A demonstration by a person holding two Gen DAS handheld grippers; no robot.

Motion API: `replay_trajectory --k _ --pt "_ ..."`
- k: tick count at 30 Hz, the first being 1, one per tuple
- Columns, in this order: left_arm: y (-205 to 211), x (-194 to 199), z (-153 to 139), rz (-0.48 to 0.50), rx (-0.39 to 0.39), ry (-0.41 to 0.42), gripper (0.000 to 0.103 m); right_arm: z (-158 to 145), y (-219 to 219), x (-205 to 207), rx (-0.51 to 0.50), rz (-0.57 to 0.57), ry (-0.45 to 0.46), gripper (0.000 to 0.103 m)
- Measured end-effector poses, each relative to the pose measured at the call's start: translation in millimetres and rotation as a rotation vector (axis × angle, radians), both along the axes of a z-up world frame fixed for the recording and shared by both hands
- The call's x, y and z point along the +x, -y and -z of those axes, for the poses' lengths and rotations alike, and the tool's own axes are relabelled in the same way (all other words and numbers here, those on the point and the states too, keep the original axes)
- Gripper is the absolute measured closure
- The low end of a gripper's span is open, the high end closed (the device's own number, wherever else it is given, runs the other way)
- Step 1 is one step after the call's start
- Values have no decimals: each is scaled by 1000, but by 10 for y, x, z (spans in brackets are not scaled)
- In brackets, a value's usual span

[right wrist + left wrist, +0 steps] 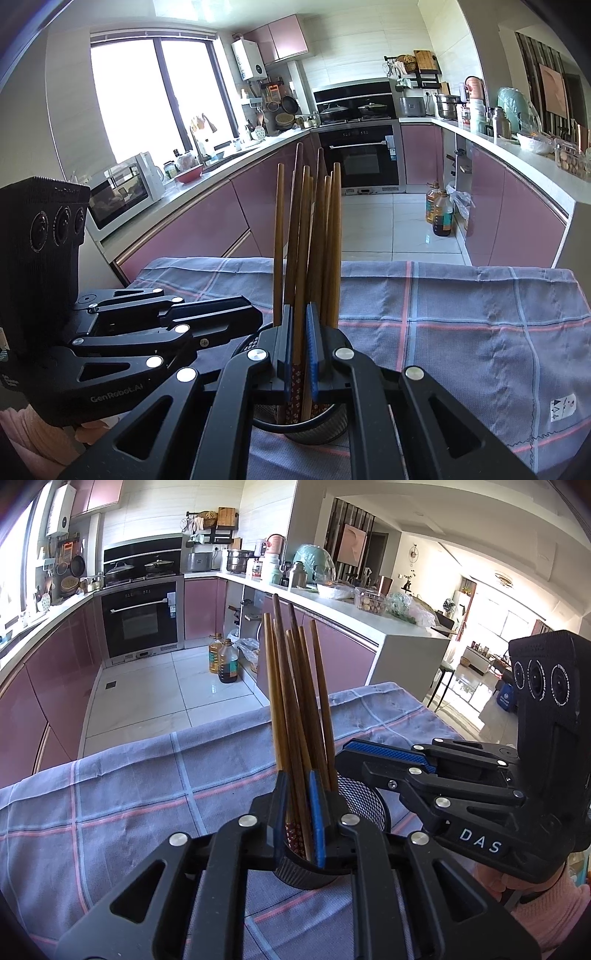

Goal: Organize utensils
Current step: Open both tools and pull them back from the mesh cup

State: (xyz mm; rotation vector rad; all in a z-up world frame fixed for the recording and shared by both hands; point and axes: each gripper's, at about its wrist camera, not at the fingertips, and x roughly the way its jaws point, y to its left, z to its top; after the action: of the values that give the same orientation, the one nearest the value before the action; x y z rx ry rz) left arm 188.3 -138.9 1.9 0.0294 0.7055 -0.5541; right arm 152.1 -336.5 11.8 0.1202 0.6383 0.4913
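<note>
Pinching chopsticks [295, 701] in holder [364, 794] | right view: microwave [122, 192]

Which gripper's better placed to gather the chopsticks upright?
Left, probably: left gripper straddles several chopsticks just above the mesh cup; right gripper brackets only one or two.

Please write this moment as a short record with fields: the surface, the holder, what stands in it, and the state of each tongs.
surface: table under a blue checked cloth
holder: black mesh cup, upright on the cloth
contents: brown wooden chopsticks, standing, fanned out at the top
left tongs: closed on some chopsticks at the cup's rim
right tongs: closed on some chopsticks at the cup's rim
position: the two tongs meet at the cup from different sides
</note>
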Motion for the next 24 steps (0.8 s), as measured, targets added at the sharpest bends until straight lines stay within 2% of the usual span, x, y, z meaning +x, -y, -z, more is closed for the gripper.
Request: replay_trajectory --k 2,4,8,10,12,14,16,19,21,24 --pt "-20 -17 6 -4 -2 5 84 -8 -5 -12 0 -2 5 96" --pt "-48 -50 7 -13 -4 14 74 -24 -19 -34 -1 -2 12 96" --pt "-124 -130 -5 -50 -8 46 65 -40 -31 -83 -1 3 24 83" --pt "-183 -187 -14 -81 -6 67 56 -38 -28 -106 -2 6 27 82" --pt "-242 -238 -29 -110 0 87 48 -36 -26 -128 0 14 33 69" --pt "-296 -307 -47 -140 9 115 40 -31 -18 -157 0 22 39 60" --pt "-337 -383 -53 -171 25 140 26 -16 -8 -184 3 28 40 53" --pt "-394 -494 -46 -203 48 171 18 5 10 -217 7 35 38 51" --pt "-424 -556 -33 -230 60 186 9 16 27 -247 10 47 44 37" --pt "-491 -644 -48 -260 66 214 6 25 43 -302 14 60 57 28"
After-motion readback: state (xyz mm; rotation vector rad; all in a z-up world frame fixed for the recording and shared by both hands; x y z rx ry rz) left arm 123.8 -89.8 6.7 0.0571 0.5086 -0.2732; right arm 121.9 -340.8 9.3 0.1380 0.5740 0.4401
